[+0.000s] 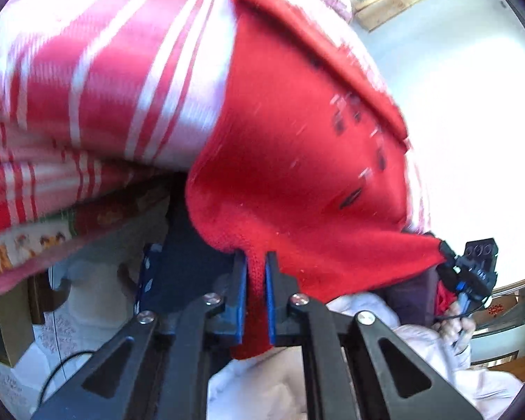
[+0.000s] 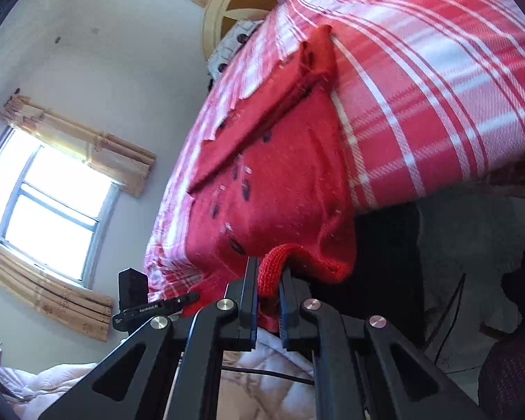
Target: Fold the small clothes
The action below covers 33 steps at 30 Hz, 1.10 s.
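Grippers both pinch the red knit garment (image 1: pixel 290 161) by its near edge: the left gripper (image 1: pixel 256 262) has its blue pads closed on a fold of hem, the right gripper (image 2: pixel 270 273) clamps a rolled bit of ribbed edge. The garment (dotted with small dark marks) drapes over the edge of a red-and-white plaid blanket (image 2: pixel 420 80), its far part folded into a flap. A window (image 2: pixel 49 206) shows in the right view.

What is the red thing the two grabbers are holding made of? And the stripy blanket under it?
The red garment looks like knitted yarn, probably wool or acrylic: looped stitches show at the hem pinched in the right gripper, and the surface is matte and fuzzy. The left gripper grips another ribbed edge. The plaid blanket looks like soft woven cloth, perhaps brushed cotton; fine diagonal weave lines show, with no shine.
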Tool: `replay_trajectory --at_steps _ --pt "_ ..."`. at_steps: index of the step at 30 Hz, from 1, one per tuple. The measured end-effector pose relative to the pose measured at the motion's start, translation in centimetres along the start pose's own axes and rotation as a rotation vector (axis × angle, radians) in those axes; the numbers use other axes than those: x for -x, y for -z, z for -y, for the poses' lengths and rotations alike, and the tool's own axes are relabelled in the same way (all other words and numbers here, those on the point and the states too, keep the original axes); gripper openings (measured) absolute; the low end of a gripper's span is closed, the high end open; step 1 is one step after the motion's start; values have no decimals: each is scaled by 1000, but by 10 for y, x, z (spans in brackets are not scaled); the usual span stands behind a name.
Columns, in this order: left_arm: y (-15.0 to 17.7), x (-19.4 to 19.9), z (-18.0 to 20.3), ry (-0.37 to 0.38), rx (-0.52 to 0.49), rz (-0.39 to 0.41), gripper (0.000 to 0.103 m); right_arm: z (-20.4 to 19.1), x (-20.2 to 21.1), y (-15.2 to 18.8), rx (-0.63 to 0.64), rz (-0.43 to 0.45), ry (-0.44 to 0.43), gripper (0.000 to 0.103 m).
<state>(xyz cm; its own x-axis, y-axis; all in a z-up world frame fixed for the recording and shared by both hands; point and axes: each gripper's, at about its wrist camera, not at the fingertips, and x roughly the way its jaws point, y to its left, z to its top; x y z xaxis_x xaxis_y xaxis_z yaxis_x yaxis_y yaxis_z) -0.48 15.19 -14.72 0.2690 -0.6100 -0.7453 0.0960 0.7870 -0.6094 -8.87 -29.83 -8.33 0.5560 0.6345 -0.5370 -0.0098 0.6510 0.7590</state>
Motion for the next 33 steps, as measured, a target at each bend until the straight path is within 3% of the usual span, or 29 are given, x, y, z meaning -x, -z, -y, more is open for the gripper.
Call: replay_trajectory --at_steps 7,11,17,20,22,24,26,28,30,33 --pt "-38 35 32 30 -56 108 10 -11 11 -22 16 49 -37 9" --pt "-83 39 39 -19 -60 151 10 -25 9 -62 26 77 -86 9" --pt "-165 9 11 -187 46 137 10 -7 -36 -132 -13 98 42 9" --pt "-189 12 0 -207 55 140 15 17 -63 -147 -51 65 122 9" --pt "-189 20 2 -198 17 198 16 26 -73 -151 -90 30 121 10" --pt "-183 26 8 -210 -59 229 25 33 -76 -155 -120 27 86 15" --pt "-176 26 14 -218 -141 237 40 36 -70 -158 -120 64 54 29" --pt "-168 24 20 -204 -199 255 55 38 -58 -160 -126 130 15 55" --pt "-157 21 28 -189 -265 273 66 40 -41 -158 -143 209 -30 64" --pt "-146 12 35 -194 -352 281 78 35 -27 -150 -112 263 -17 64"
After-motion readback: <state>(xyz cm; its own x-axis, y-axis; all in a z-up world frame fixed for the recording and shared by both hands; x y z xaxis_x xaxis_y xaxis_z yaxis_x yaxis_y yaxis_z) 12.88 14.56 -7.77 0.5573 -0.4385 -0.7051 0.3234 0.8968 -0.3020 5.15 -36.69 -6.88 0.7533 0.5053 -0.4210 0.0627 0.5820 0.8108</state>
